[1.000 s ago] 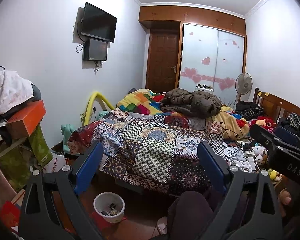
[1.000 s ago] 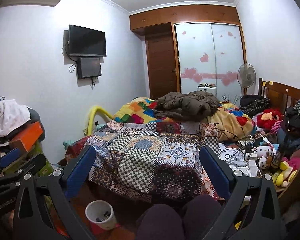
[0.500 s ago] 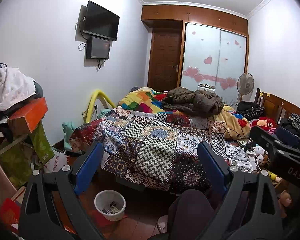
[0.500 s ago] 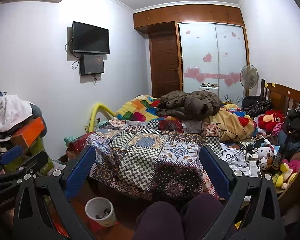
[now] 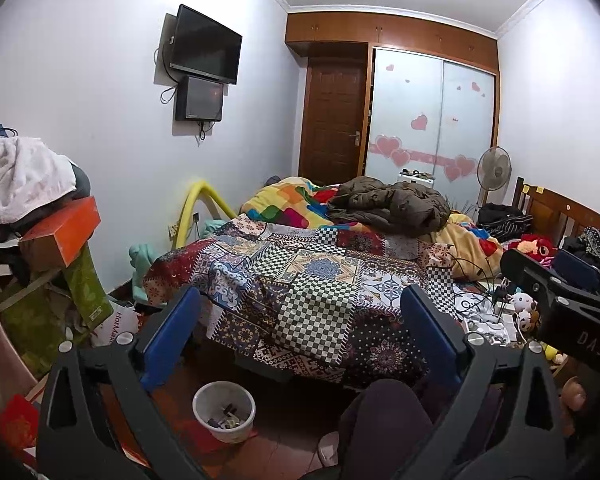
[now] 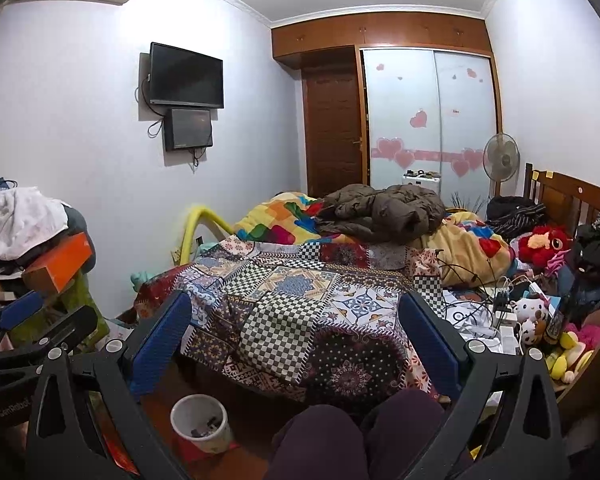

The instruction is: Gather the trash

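Note:
A small white waste bin with bits of trash in it stands on the red-brown floor in front of the bed; it also shows in the right wrist view. My left gripper is open and empty, held in the air facing the bed. My right gripper is open and empty too, beside it; its body shows at the right of the left wrist view. No loose trash item is clearly picked out on the bed or floor.
A bed with a patchwork quilt, a brown jacket and cables and soft toys fills the middle. A pile of boxes and clothes stands left. My knees sit low in front. A fan stands by the wardrobe.
Both grippers have drifted slightly, so the room sits a little lower and further right in view. Both stay open and empty.

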{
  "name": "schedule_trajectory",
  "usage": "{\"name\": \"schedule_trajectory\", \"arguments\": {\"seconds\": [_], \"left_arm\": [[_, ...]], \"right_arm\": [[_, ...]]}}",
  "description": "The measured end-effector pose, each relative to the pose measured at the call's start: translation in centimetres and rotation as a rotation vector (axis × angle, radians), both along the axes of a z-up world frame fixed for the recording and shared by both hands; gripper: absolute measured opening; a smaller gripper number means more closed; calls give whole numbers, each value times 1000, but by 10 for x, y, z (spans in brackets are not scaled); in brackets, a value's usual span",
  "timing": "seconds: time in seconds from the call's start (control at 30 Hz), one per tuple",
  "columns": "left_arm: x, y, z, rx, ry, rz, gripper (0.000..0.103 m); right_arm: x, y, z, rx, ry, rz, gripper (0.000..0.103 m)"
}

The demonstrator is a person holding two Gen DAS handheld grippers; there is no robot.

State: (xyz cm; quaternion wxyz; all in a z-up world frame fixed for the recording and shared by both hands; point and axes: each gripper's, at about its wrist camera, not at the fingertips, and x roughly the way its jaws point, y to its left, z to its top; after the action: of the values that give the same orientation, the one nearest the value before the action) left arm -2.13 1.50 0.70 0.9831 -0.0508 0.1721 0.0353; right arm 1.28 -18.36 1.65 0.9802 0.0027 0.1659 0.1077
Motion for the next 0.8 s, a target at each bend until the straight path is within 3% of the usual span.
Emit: {"name": "schedule_trajectory", "arguments": {"seconds": [0.8], "left_arm": [[-2,-3,0,11,-4,3,102]], "right_arm": [[1,0,1,-3,2,9,103]]}}
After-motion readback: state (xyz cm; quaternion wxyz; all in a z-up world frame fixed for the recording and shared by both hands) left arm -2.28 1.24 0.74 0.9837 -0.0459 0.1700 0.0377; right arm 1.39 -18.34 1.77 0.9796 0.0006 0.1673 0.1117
